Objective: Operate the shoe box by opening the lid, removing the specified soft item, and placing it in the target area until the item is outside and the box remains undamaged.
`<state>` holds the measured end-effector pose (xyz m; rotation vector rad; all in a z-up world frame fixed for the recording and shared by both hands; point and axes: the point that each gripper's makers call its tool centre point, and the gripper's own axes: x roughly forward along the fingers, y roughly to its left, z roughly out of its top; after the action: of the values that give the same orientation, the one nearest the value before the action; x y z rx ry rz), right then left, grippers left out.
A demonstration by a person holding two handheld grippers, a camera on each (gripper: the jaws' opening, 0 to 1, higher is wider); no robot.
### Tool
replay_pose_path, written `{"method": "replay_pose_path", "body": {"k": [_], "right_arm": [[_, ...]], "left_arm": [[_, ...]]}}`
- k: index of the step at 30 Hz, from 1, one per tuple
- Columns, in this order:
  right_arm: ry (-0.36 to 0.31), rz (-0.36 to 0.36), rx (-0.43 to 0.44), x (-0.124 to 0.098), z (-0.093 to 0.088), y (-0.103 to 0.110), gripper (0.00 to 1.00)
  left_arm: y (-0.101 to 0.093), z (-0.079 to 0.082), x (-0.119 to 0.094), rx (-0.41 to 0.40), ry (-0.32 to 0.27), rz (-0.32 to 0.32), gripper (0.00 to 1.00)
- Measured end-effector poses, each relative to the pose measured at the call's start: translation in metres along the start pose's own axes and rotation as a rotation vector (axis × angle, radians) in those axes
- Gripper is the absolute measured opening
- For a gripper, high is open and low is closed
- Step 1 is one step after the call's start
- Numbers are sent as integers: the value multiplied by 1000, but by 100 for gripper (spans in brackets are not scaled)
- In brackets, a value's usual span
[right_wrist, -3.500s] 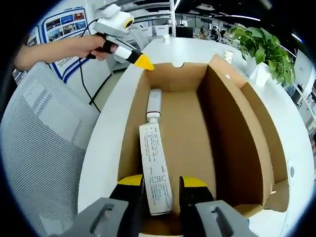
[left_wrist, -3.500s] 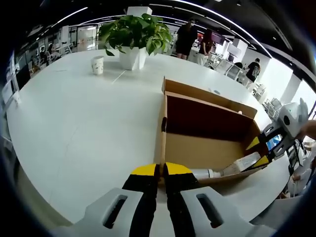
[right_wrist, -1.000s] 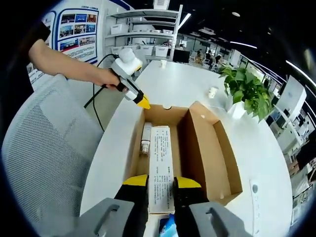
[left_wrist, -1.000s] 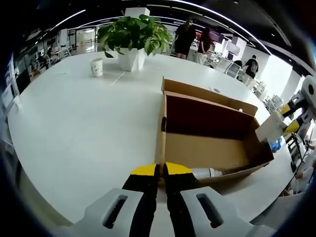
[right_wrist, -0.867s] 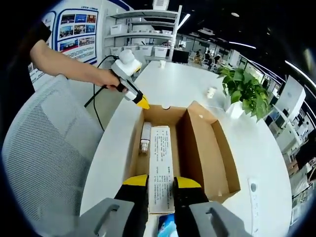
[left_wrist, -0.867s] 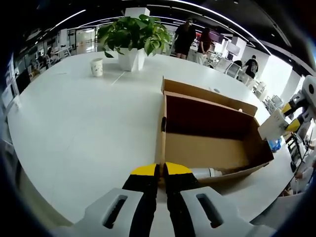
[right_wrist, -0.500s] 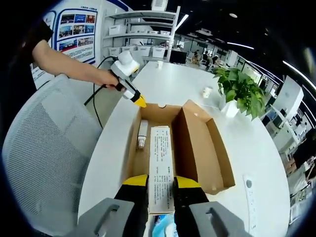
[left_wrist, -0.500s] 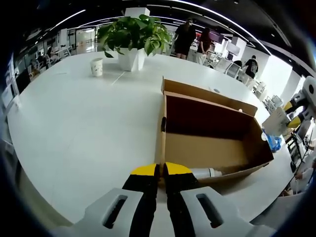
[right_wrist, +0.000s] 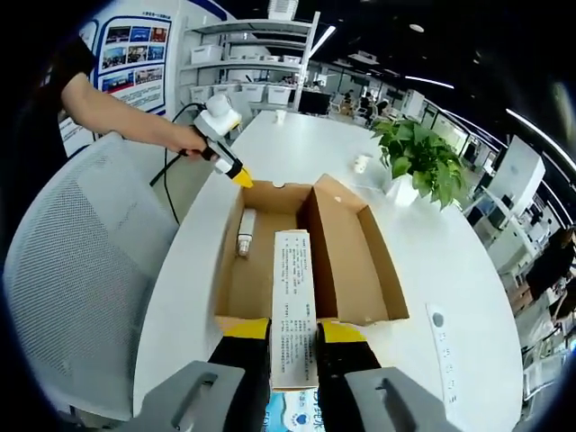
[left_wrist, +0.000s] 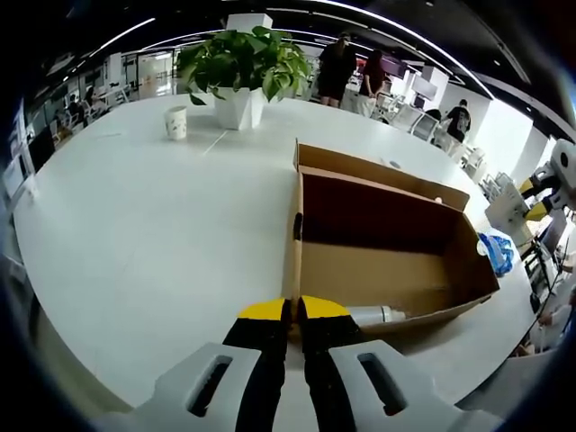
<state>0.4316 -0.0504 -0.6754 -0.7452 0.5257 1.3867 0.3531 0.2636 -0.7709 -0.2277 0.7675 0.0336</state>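
The left gripper was clamped shut on the near short wall of the shoe box, at the box corner closest to the table's near edge, most likely to pin the box in place while the other hand worked; in the right gripper view the same tool showed at the far end of the box, its yellow tips on the cardboard rim. The right gripper was closed on the soft item, a long flat white pack with printed text, and held it lengthwise in the air above the box's near end, clear of the walls, which looked like a lift meant to carry it out without scraping the cardboard. A second item, a white tube, lay on the box floor along the left wall (its capped end showed beside the left tips). A blue-and-white wrapper lay on the table just outside the box's far end. Compared with half a second earlier, the right gripper view had pulled back and up, so the box sat smaller and further off, while the left gripper view had not shifted at all.
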Motion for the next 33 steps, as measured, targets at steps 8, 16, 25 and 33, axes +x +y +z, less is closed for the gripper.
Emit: {"method": "replay_pose_path", "body": {"k": [8,16,25,33], "right_arm": [[6,-17,6,-12,-15,-11,15],[12,-32,3,-22,-28,-21,15],[22,-49,11,-31,-44,-33,15],[43,-61,6,-38,-62,-44,15]], "left_arm": [[0,1,1,-1,4,-6,2],[0,2,2,8,11,0,2],[1,2,4,19,22,3,2],[0,1,4,25,31,4,2]]}}
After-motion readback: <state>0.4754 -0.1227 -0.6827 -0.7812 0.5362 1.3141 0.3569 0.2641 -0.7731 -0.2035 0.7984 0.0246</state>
